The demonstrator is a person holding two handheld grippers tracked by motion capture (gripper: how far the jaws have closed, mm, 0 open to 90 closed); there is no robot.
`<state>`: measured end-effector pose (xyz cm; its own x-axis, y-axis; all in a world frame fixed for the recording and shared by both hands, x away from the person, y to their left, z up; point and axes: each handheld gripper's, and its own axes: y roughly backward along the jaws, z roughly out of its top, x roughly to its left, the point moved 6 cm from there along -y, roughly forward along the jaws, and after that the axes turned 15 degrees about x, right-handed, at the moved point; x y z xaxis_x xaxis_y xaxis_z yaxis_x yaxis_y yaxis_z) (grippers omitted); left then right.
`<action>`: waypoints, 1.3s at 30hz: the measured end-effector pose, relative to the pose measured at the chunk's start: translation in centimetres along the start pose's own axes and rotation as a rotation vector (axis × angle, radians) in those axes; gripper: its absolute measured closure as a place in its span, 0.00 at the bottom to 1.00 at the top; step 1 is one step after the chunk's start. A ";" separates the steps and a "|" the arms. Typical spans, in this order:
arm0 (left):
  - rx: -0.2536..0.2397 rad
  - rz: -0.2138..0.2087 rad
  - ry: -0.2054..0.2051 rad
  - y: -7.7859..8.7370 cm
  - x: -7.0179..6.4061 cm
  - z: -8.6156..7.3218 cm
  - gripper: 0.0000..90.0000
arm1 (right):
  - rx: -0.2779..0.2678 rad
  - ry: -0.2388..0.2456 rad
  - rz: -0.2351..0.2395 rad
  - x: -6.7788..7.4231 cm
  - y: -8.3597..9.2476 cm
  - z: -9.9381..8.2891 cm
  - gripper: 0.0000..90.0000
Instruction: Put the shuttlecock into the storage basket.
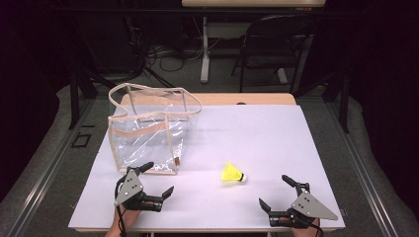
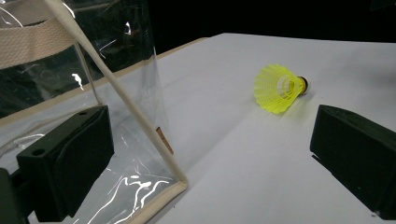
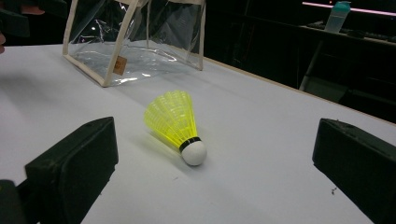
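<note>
We see the yellow shuttlecock (image 1: 233, 174) lying cork-first toward our right hand-held gripper (image 1: 278, 193) (wide open, empty), its nearer taker.

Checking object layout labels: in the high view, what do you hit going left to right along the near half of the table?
Left gripper, black jaws open, grey plate on top → clear plastic bag with beige trim, just behind it → yellow plastic shuttlecock with white cork tip lying on its side → right gripper, jaws open.
</note>
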<state>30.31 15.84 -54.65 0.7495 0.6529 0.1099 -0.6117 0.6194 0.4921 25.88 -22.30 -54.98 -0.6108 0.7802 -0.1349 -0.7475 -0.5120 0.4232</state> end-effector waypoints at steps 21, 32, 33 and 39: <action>0.008 -0.036 -0.048 -1.8 -0.4 1.8 0.00 | 0.008 -0.002 0.001 0.0 -0.1 -0.1 0.00; 0.034 -0.085 -0.078 -3.2 -1.0 2.8 0.00 | 0.012 -0.002 0.004 0.0 -0.3 -0.1 0.00; 0.039 -0.091 -0.083 -3.4 -1.1 2.9 0.00 | 0.012 -0.002 0.004 0.0 -0.3 -0.1 0.00; 0.047 -0.107 -0.093 -4.0 -1.4 3.2 0.01 | 0.014 -0.004 0.003 0.0 -0.3 -0.2 0.00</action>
<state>32.50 10.99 -53.99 0.8314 0.5396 0.1326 -0.5159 0.6610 0.5449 26.09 -22.22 -55.26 -0.6120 0.7802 -0.1295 -0.7416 -0.5093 0.4366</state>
